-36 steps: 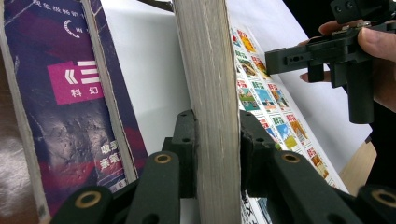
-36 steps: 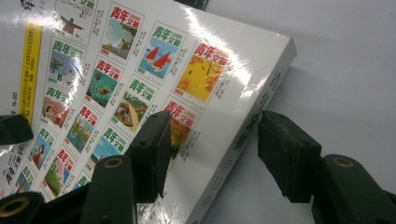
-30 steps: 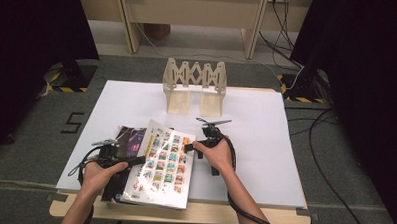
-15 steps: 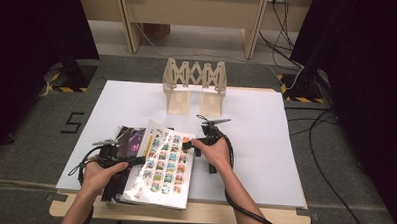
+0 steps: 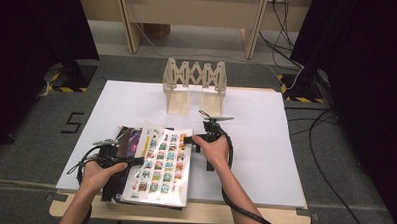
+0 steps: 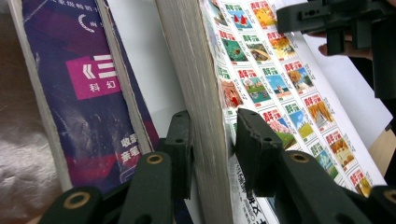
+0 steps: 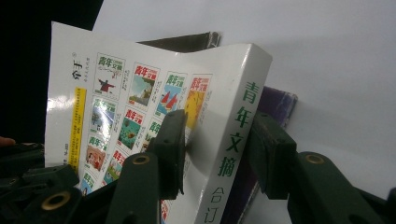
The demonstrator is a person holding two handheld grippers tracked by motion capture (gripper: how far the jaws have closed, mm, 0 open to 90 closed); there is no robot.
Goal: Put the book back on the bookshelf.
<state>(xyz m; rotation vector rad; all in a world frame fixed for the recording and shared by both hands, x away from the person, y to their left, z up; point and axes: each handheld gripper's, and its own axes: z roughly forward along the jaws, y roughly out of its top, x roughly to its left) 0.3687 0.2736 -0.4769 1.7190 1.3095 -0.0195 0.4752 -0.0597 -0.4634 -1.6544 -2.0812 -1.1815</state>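
A thick white book [image 5: 159, 165] with a grid of small colour pictures on its cover lies askew over a dark purple book [image 5: 128, 137] near the table's front edge. My left gripper [image 5: 134, 161] holds its open page edge [image 6: 201, 93], one pad on each side. Those jaws [image 6: 212, 149] have just been opening a little, with the book still between them. My right gripper [image 5: 188, 139] straddles the spine [image 7: 238, 121] and has just been closing; its pads [image 7: 217, 144] sit against cover and back. Purple book corners [image 7: 280, 100] [image 6: 88, 93] show underneath.
A wooden accordion rack [image 5: 194, 84] stands upright at the back centre of the white sheet [image 5: 265, 144]. The wooden table edge [image 5: 208, 215] runs just in front of the books. Cables [image 5: 325, 146] trail over the floor at the right.
My right gripper has edged slightly left, onto the white book's spine side. The left hand and both books stay where they were.
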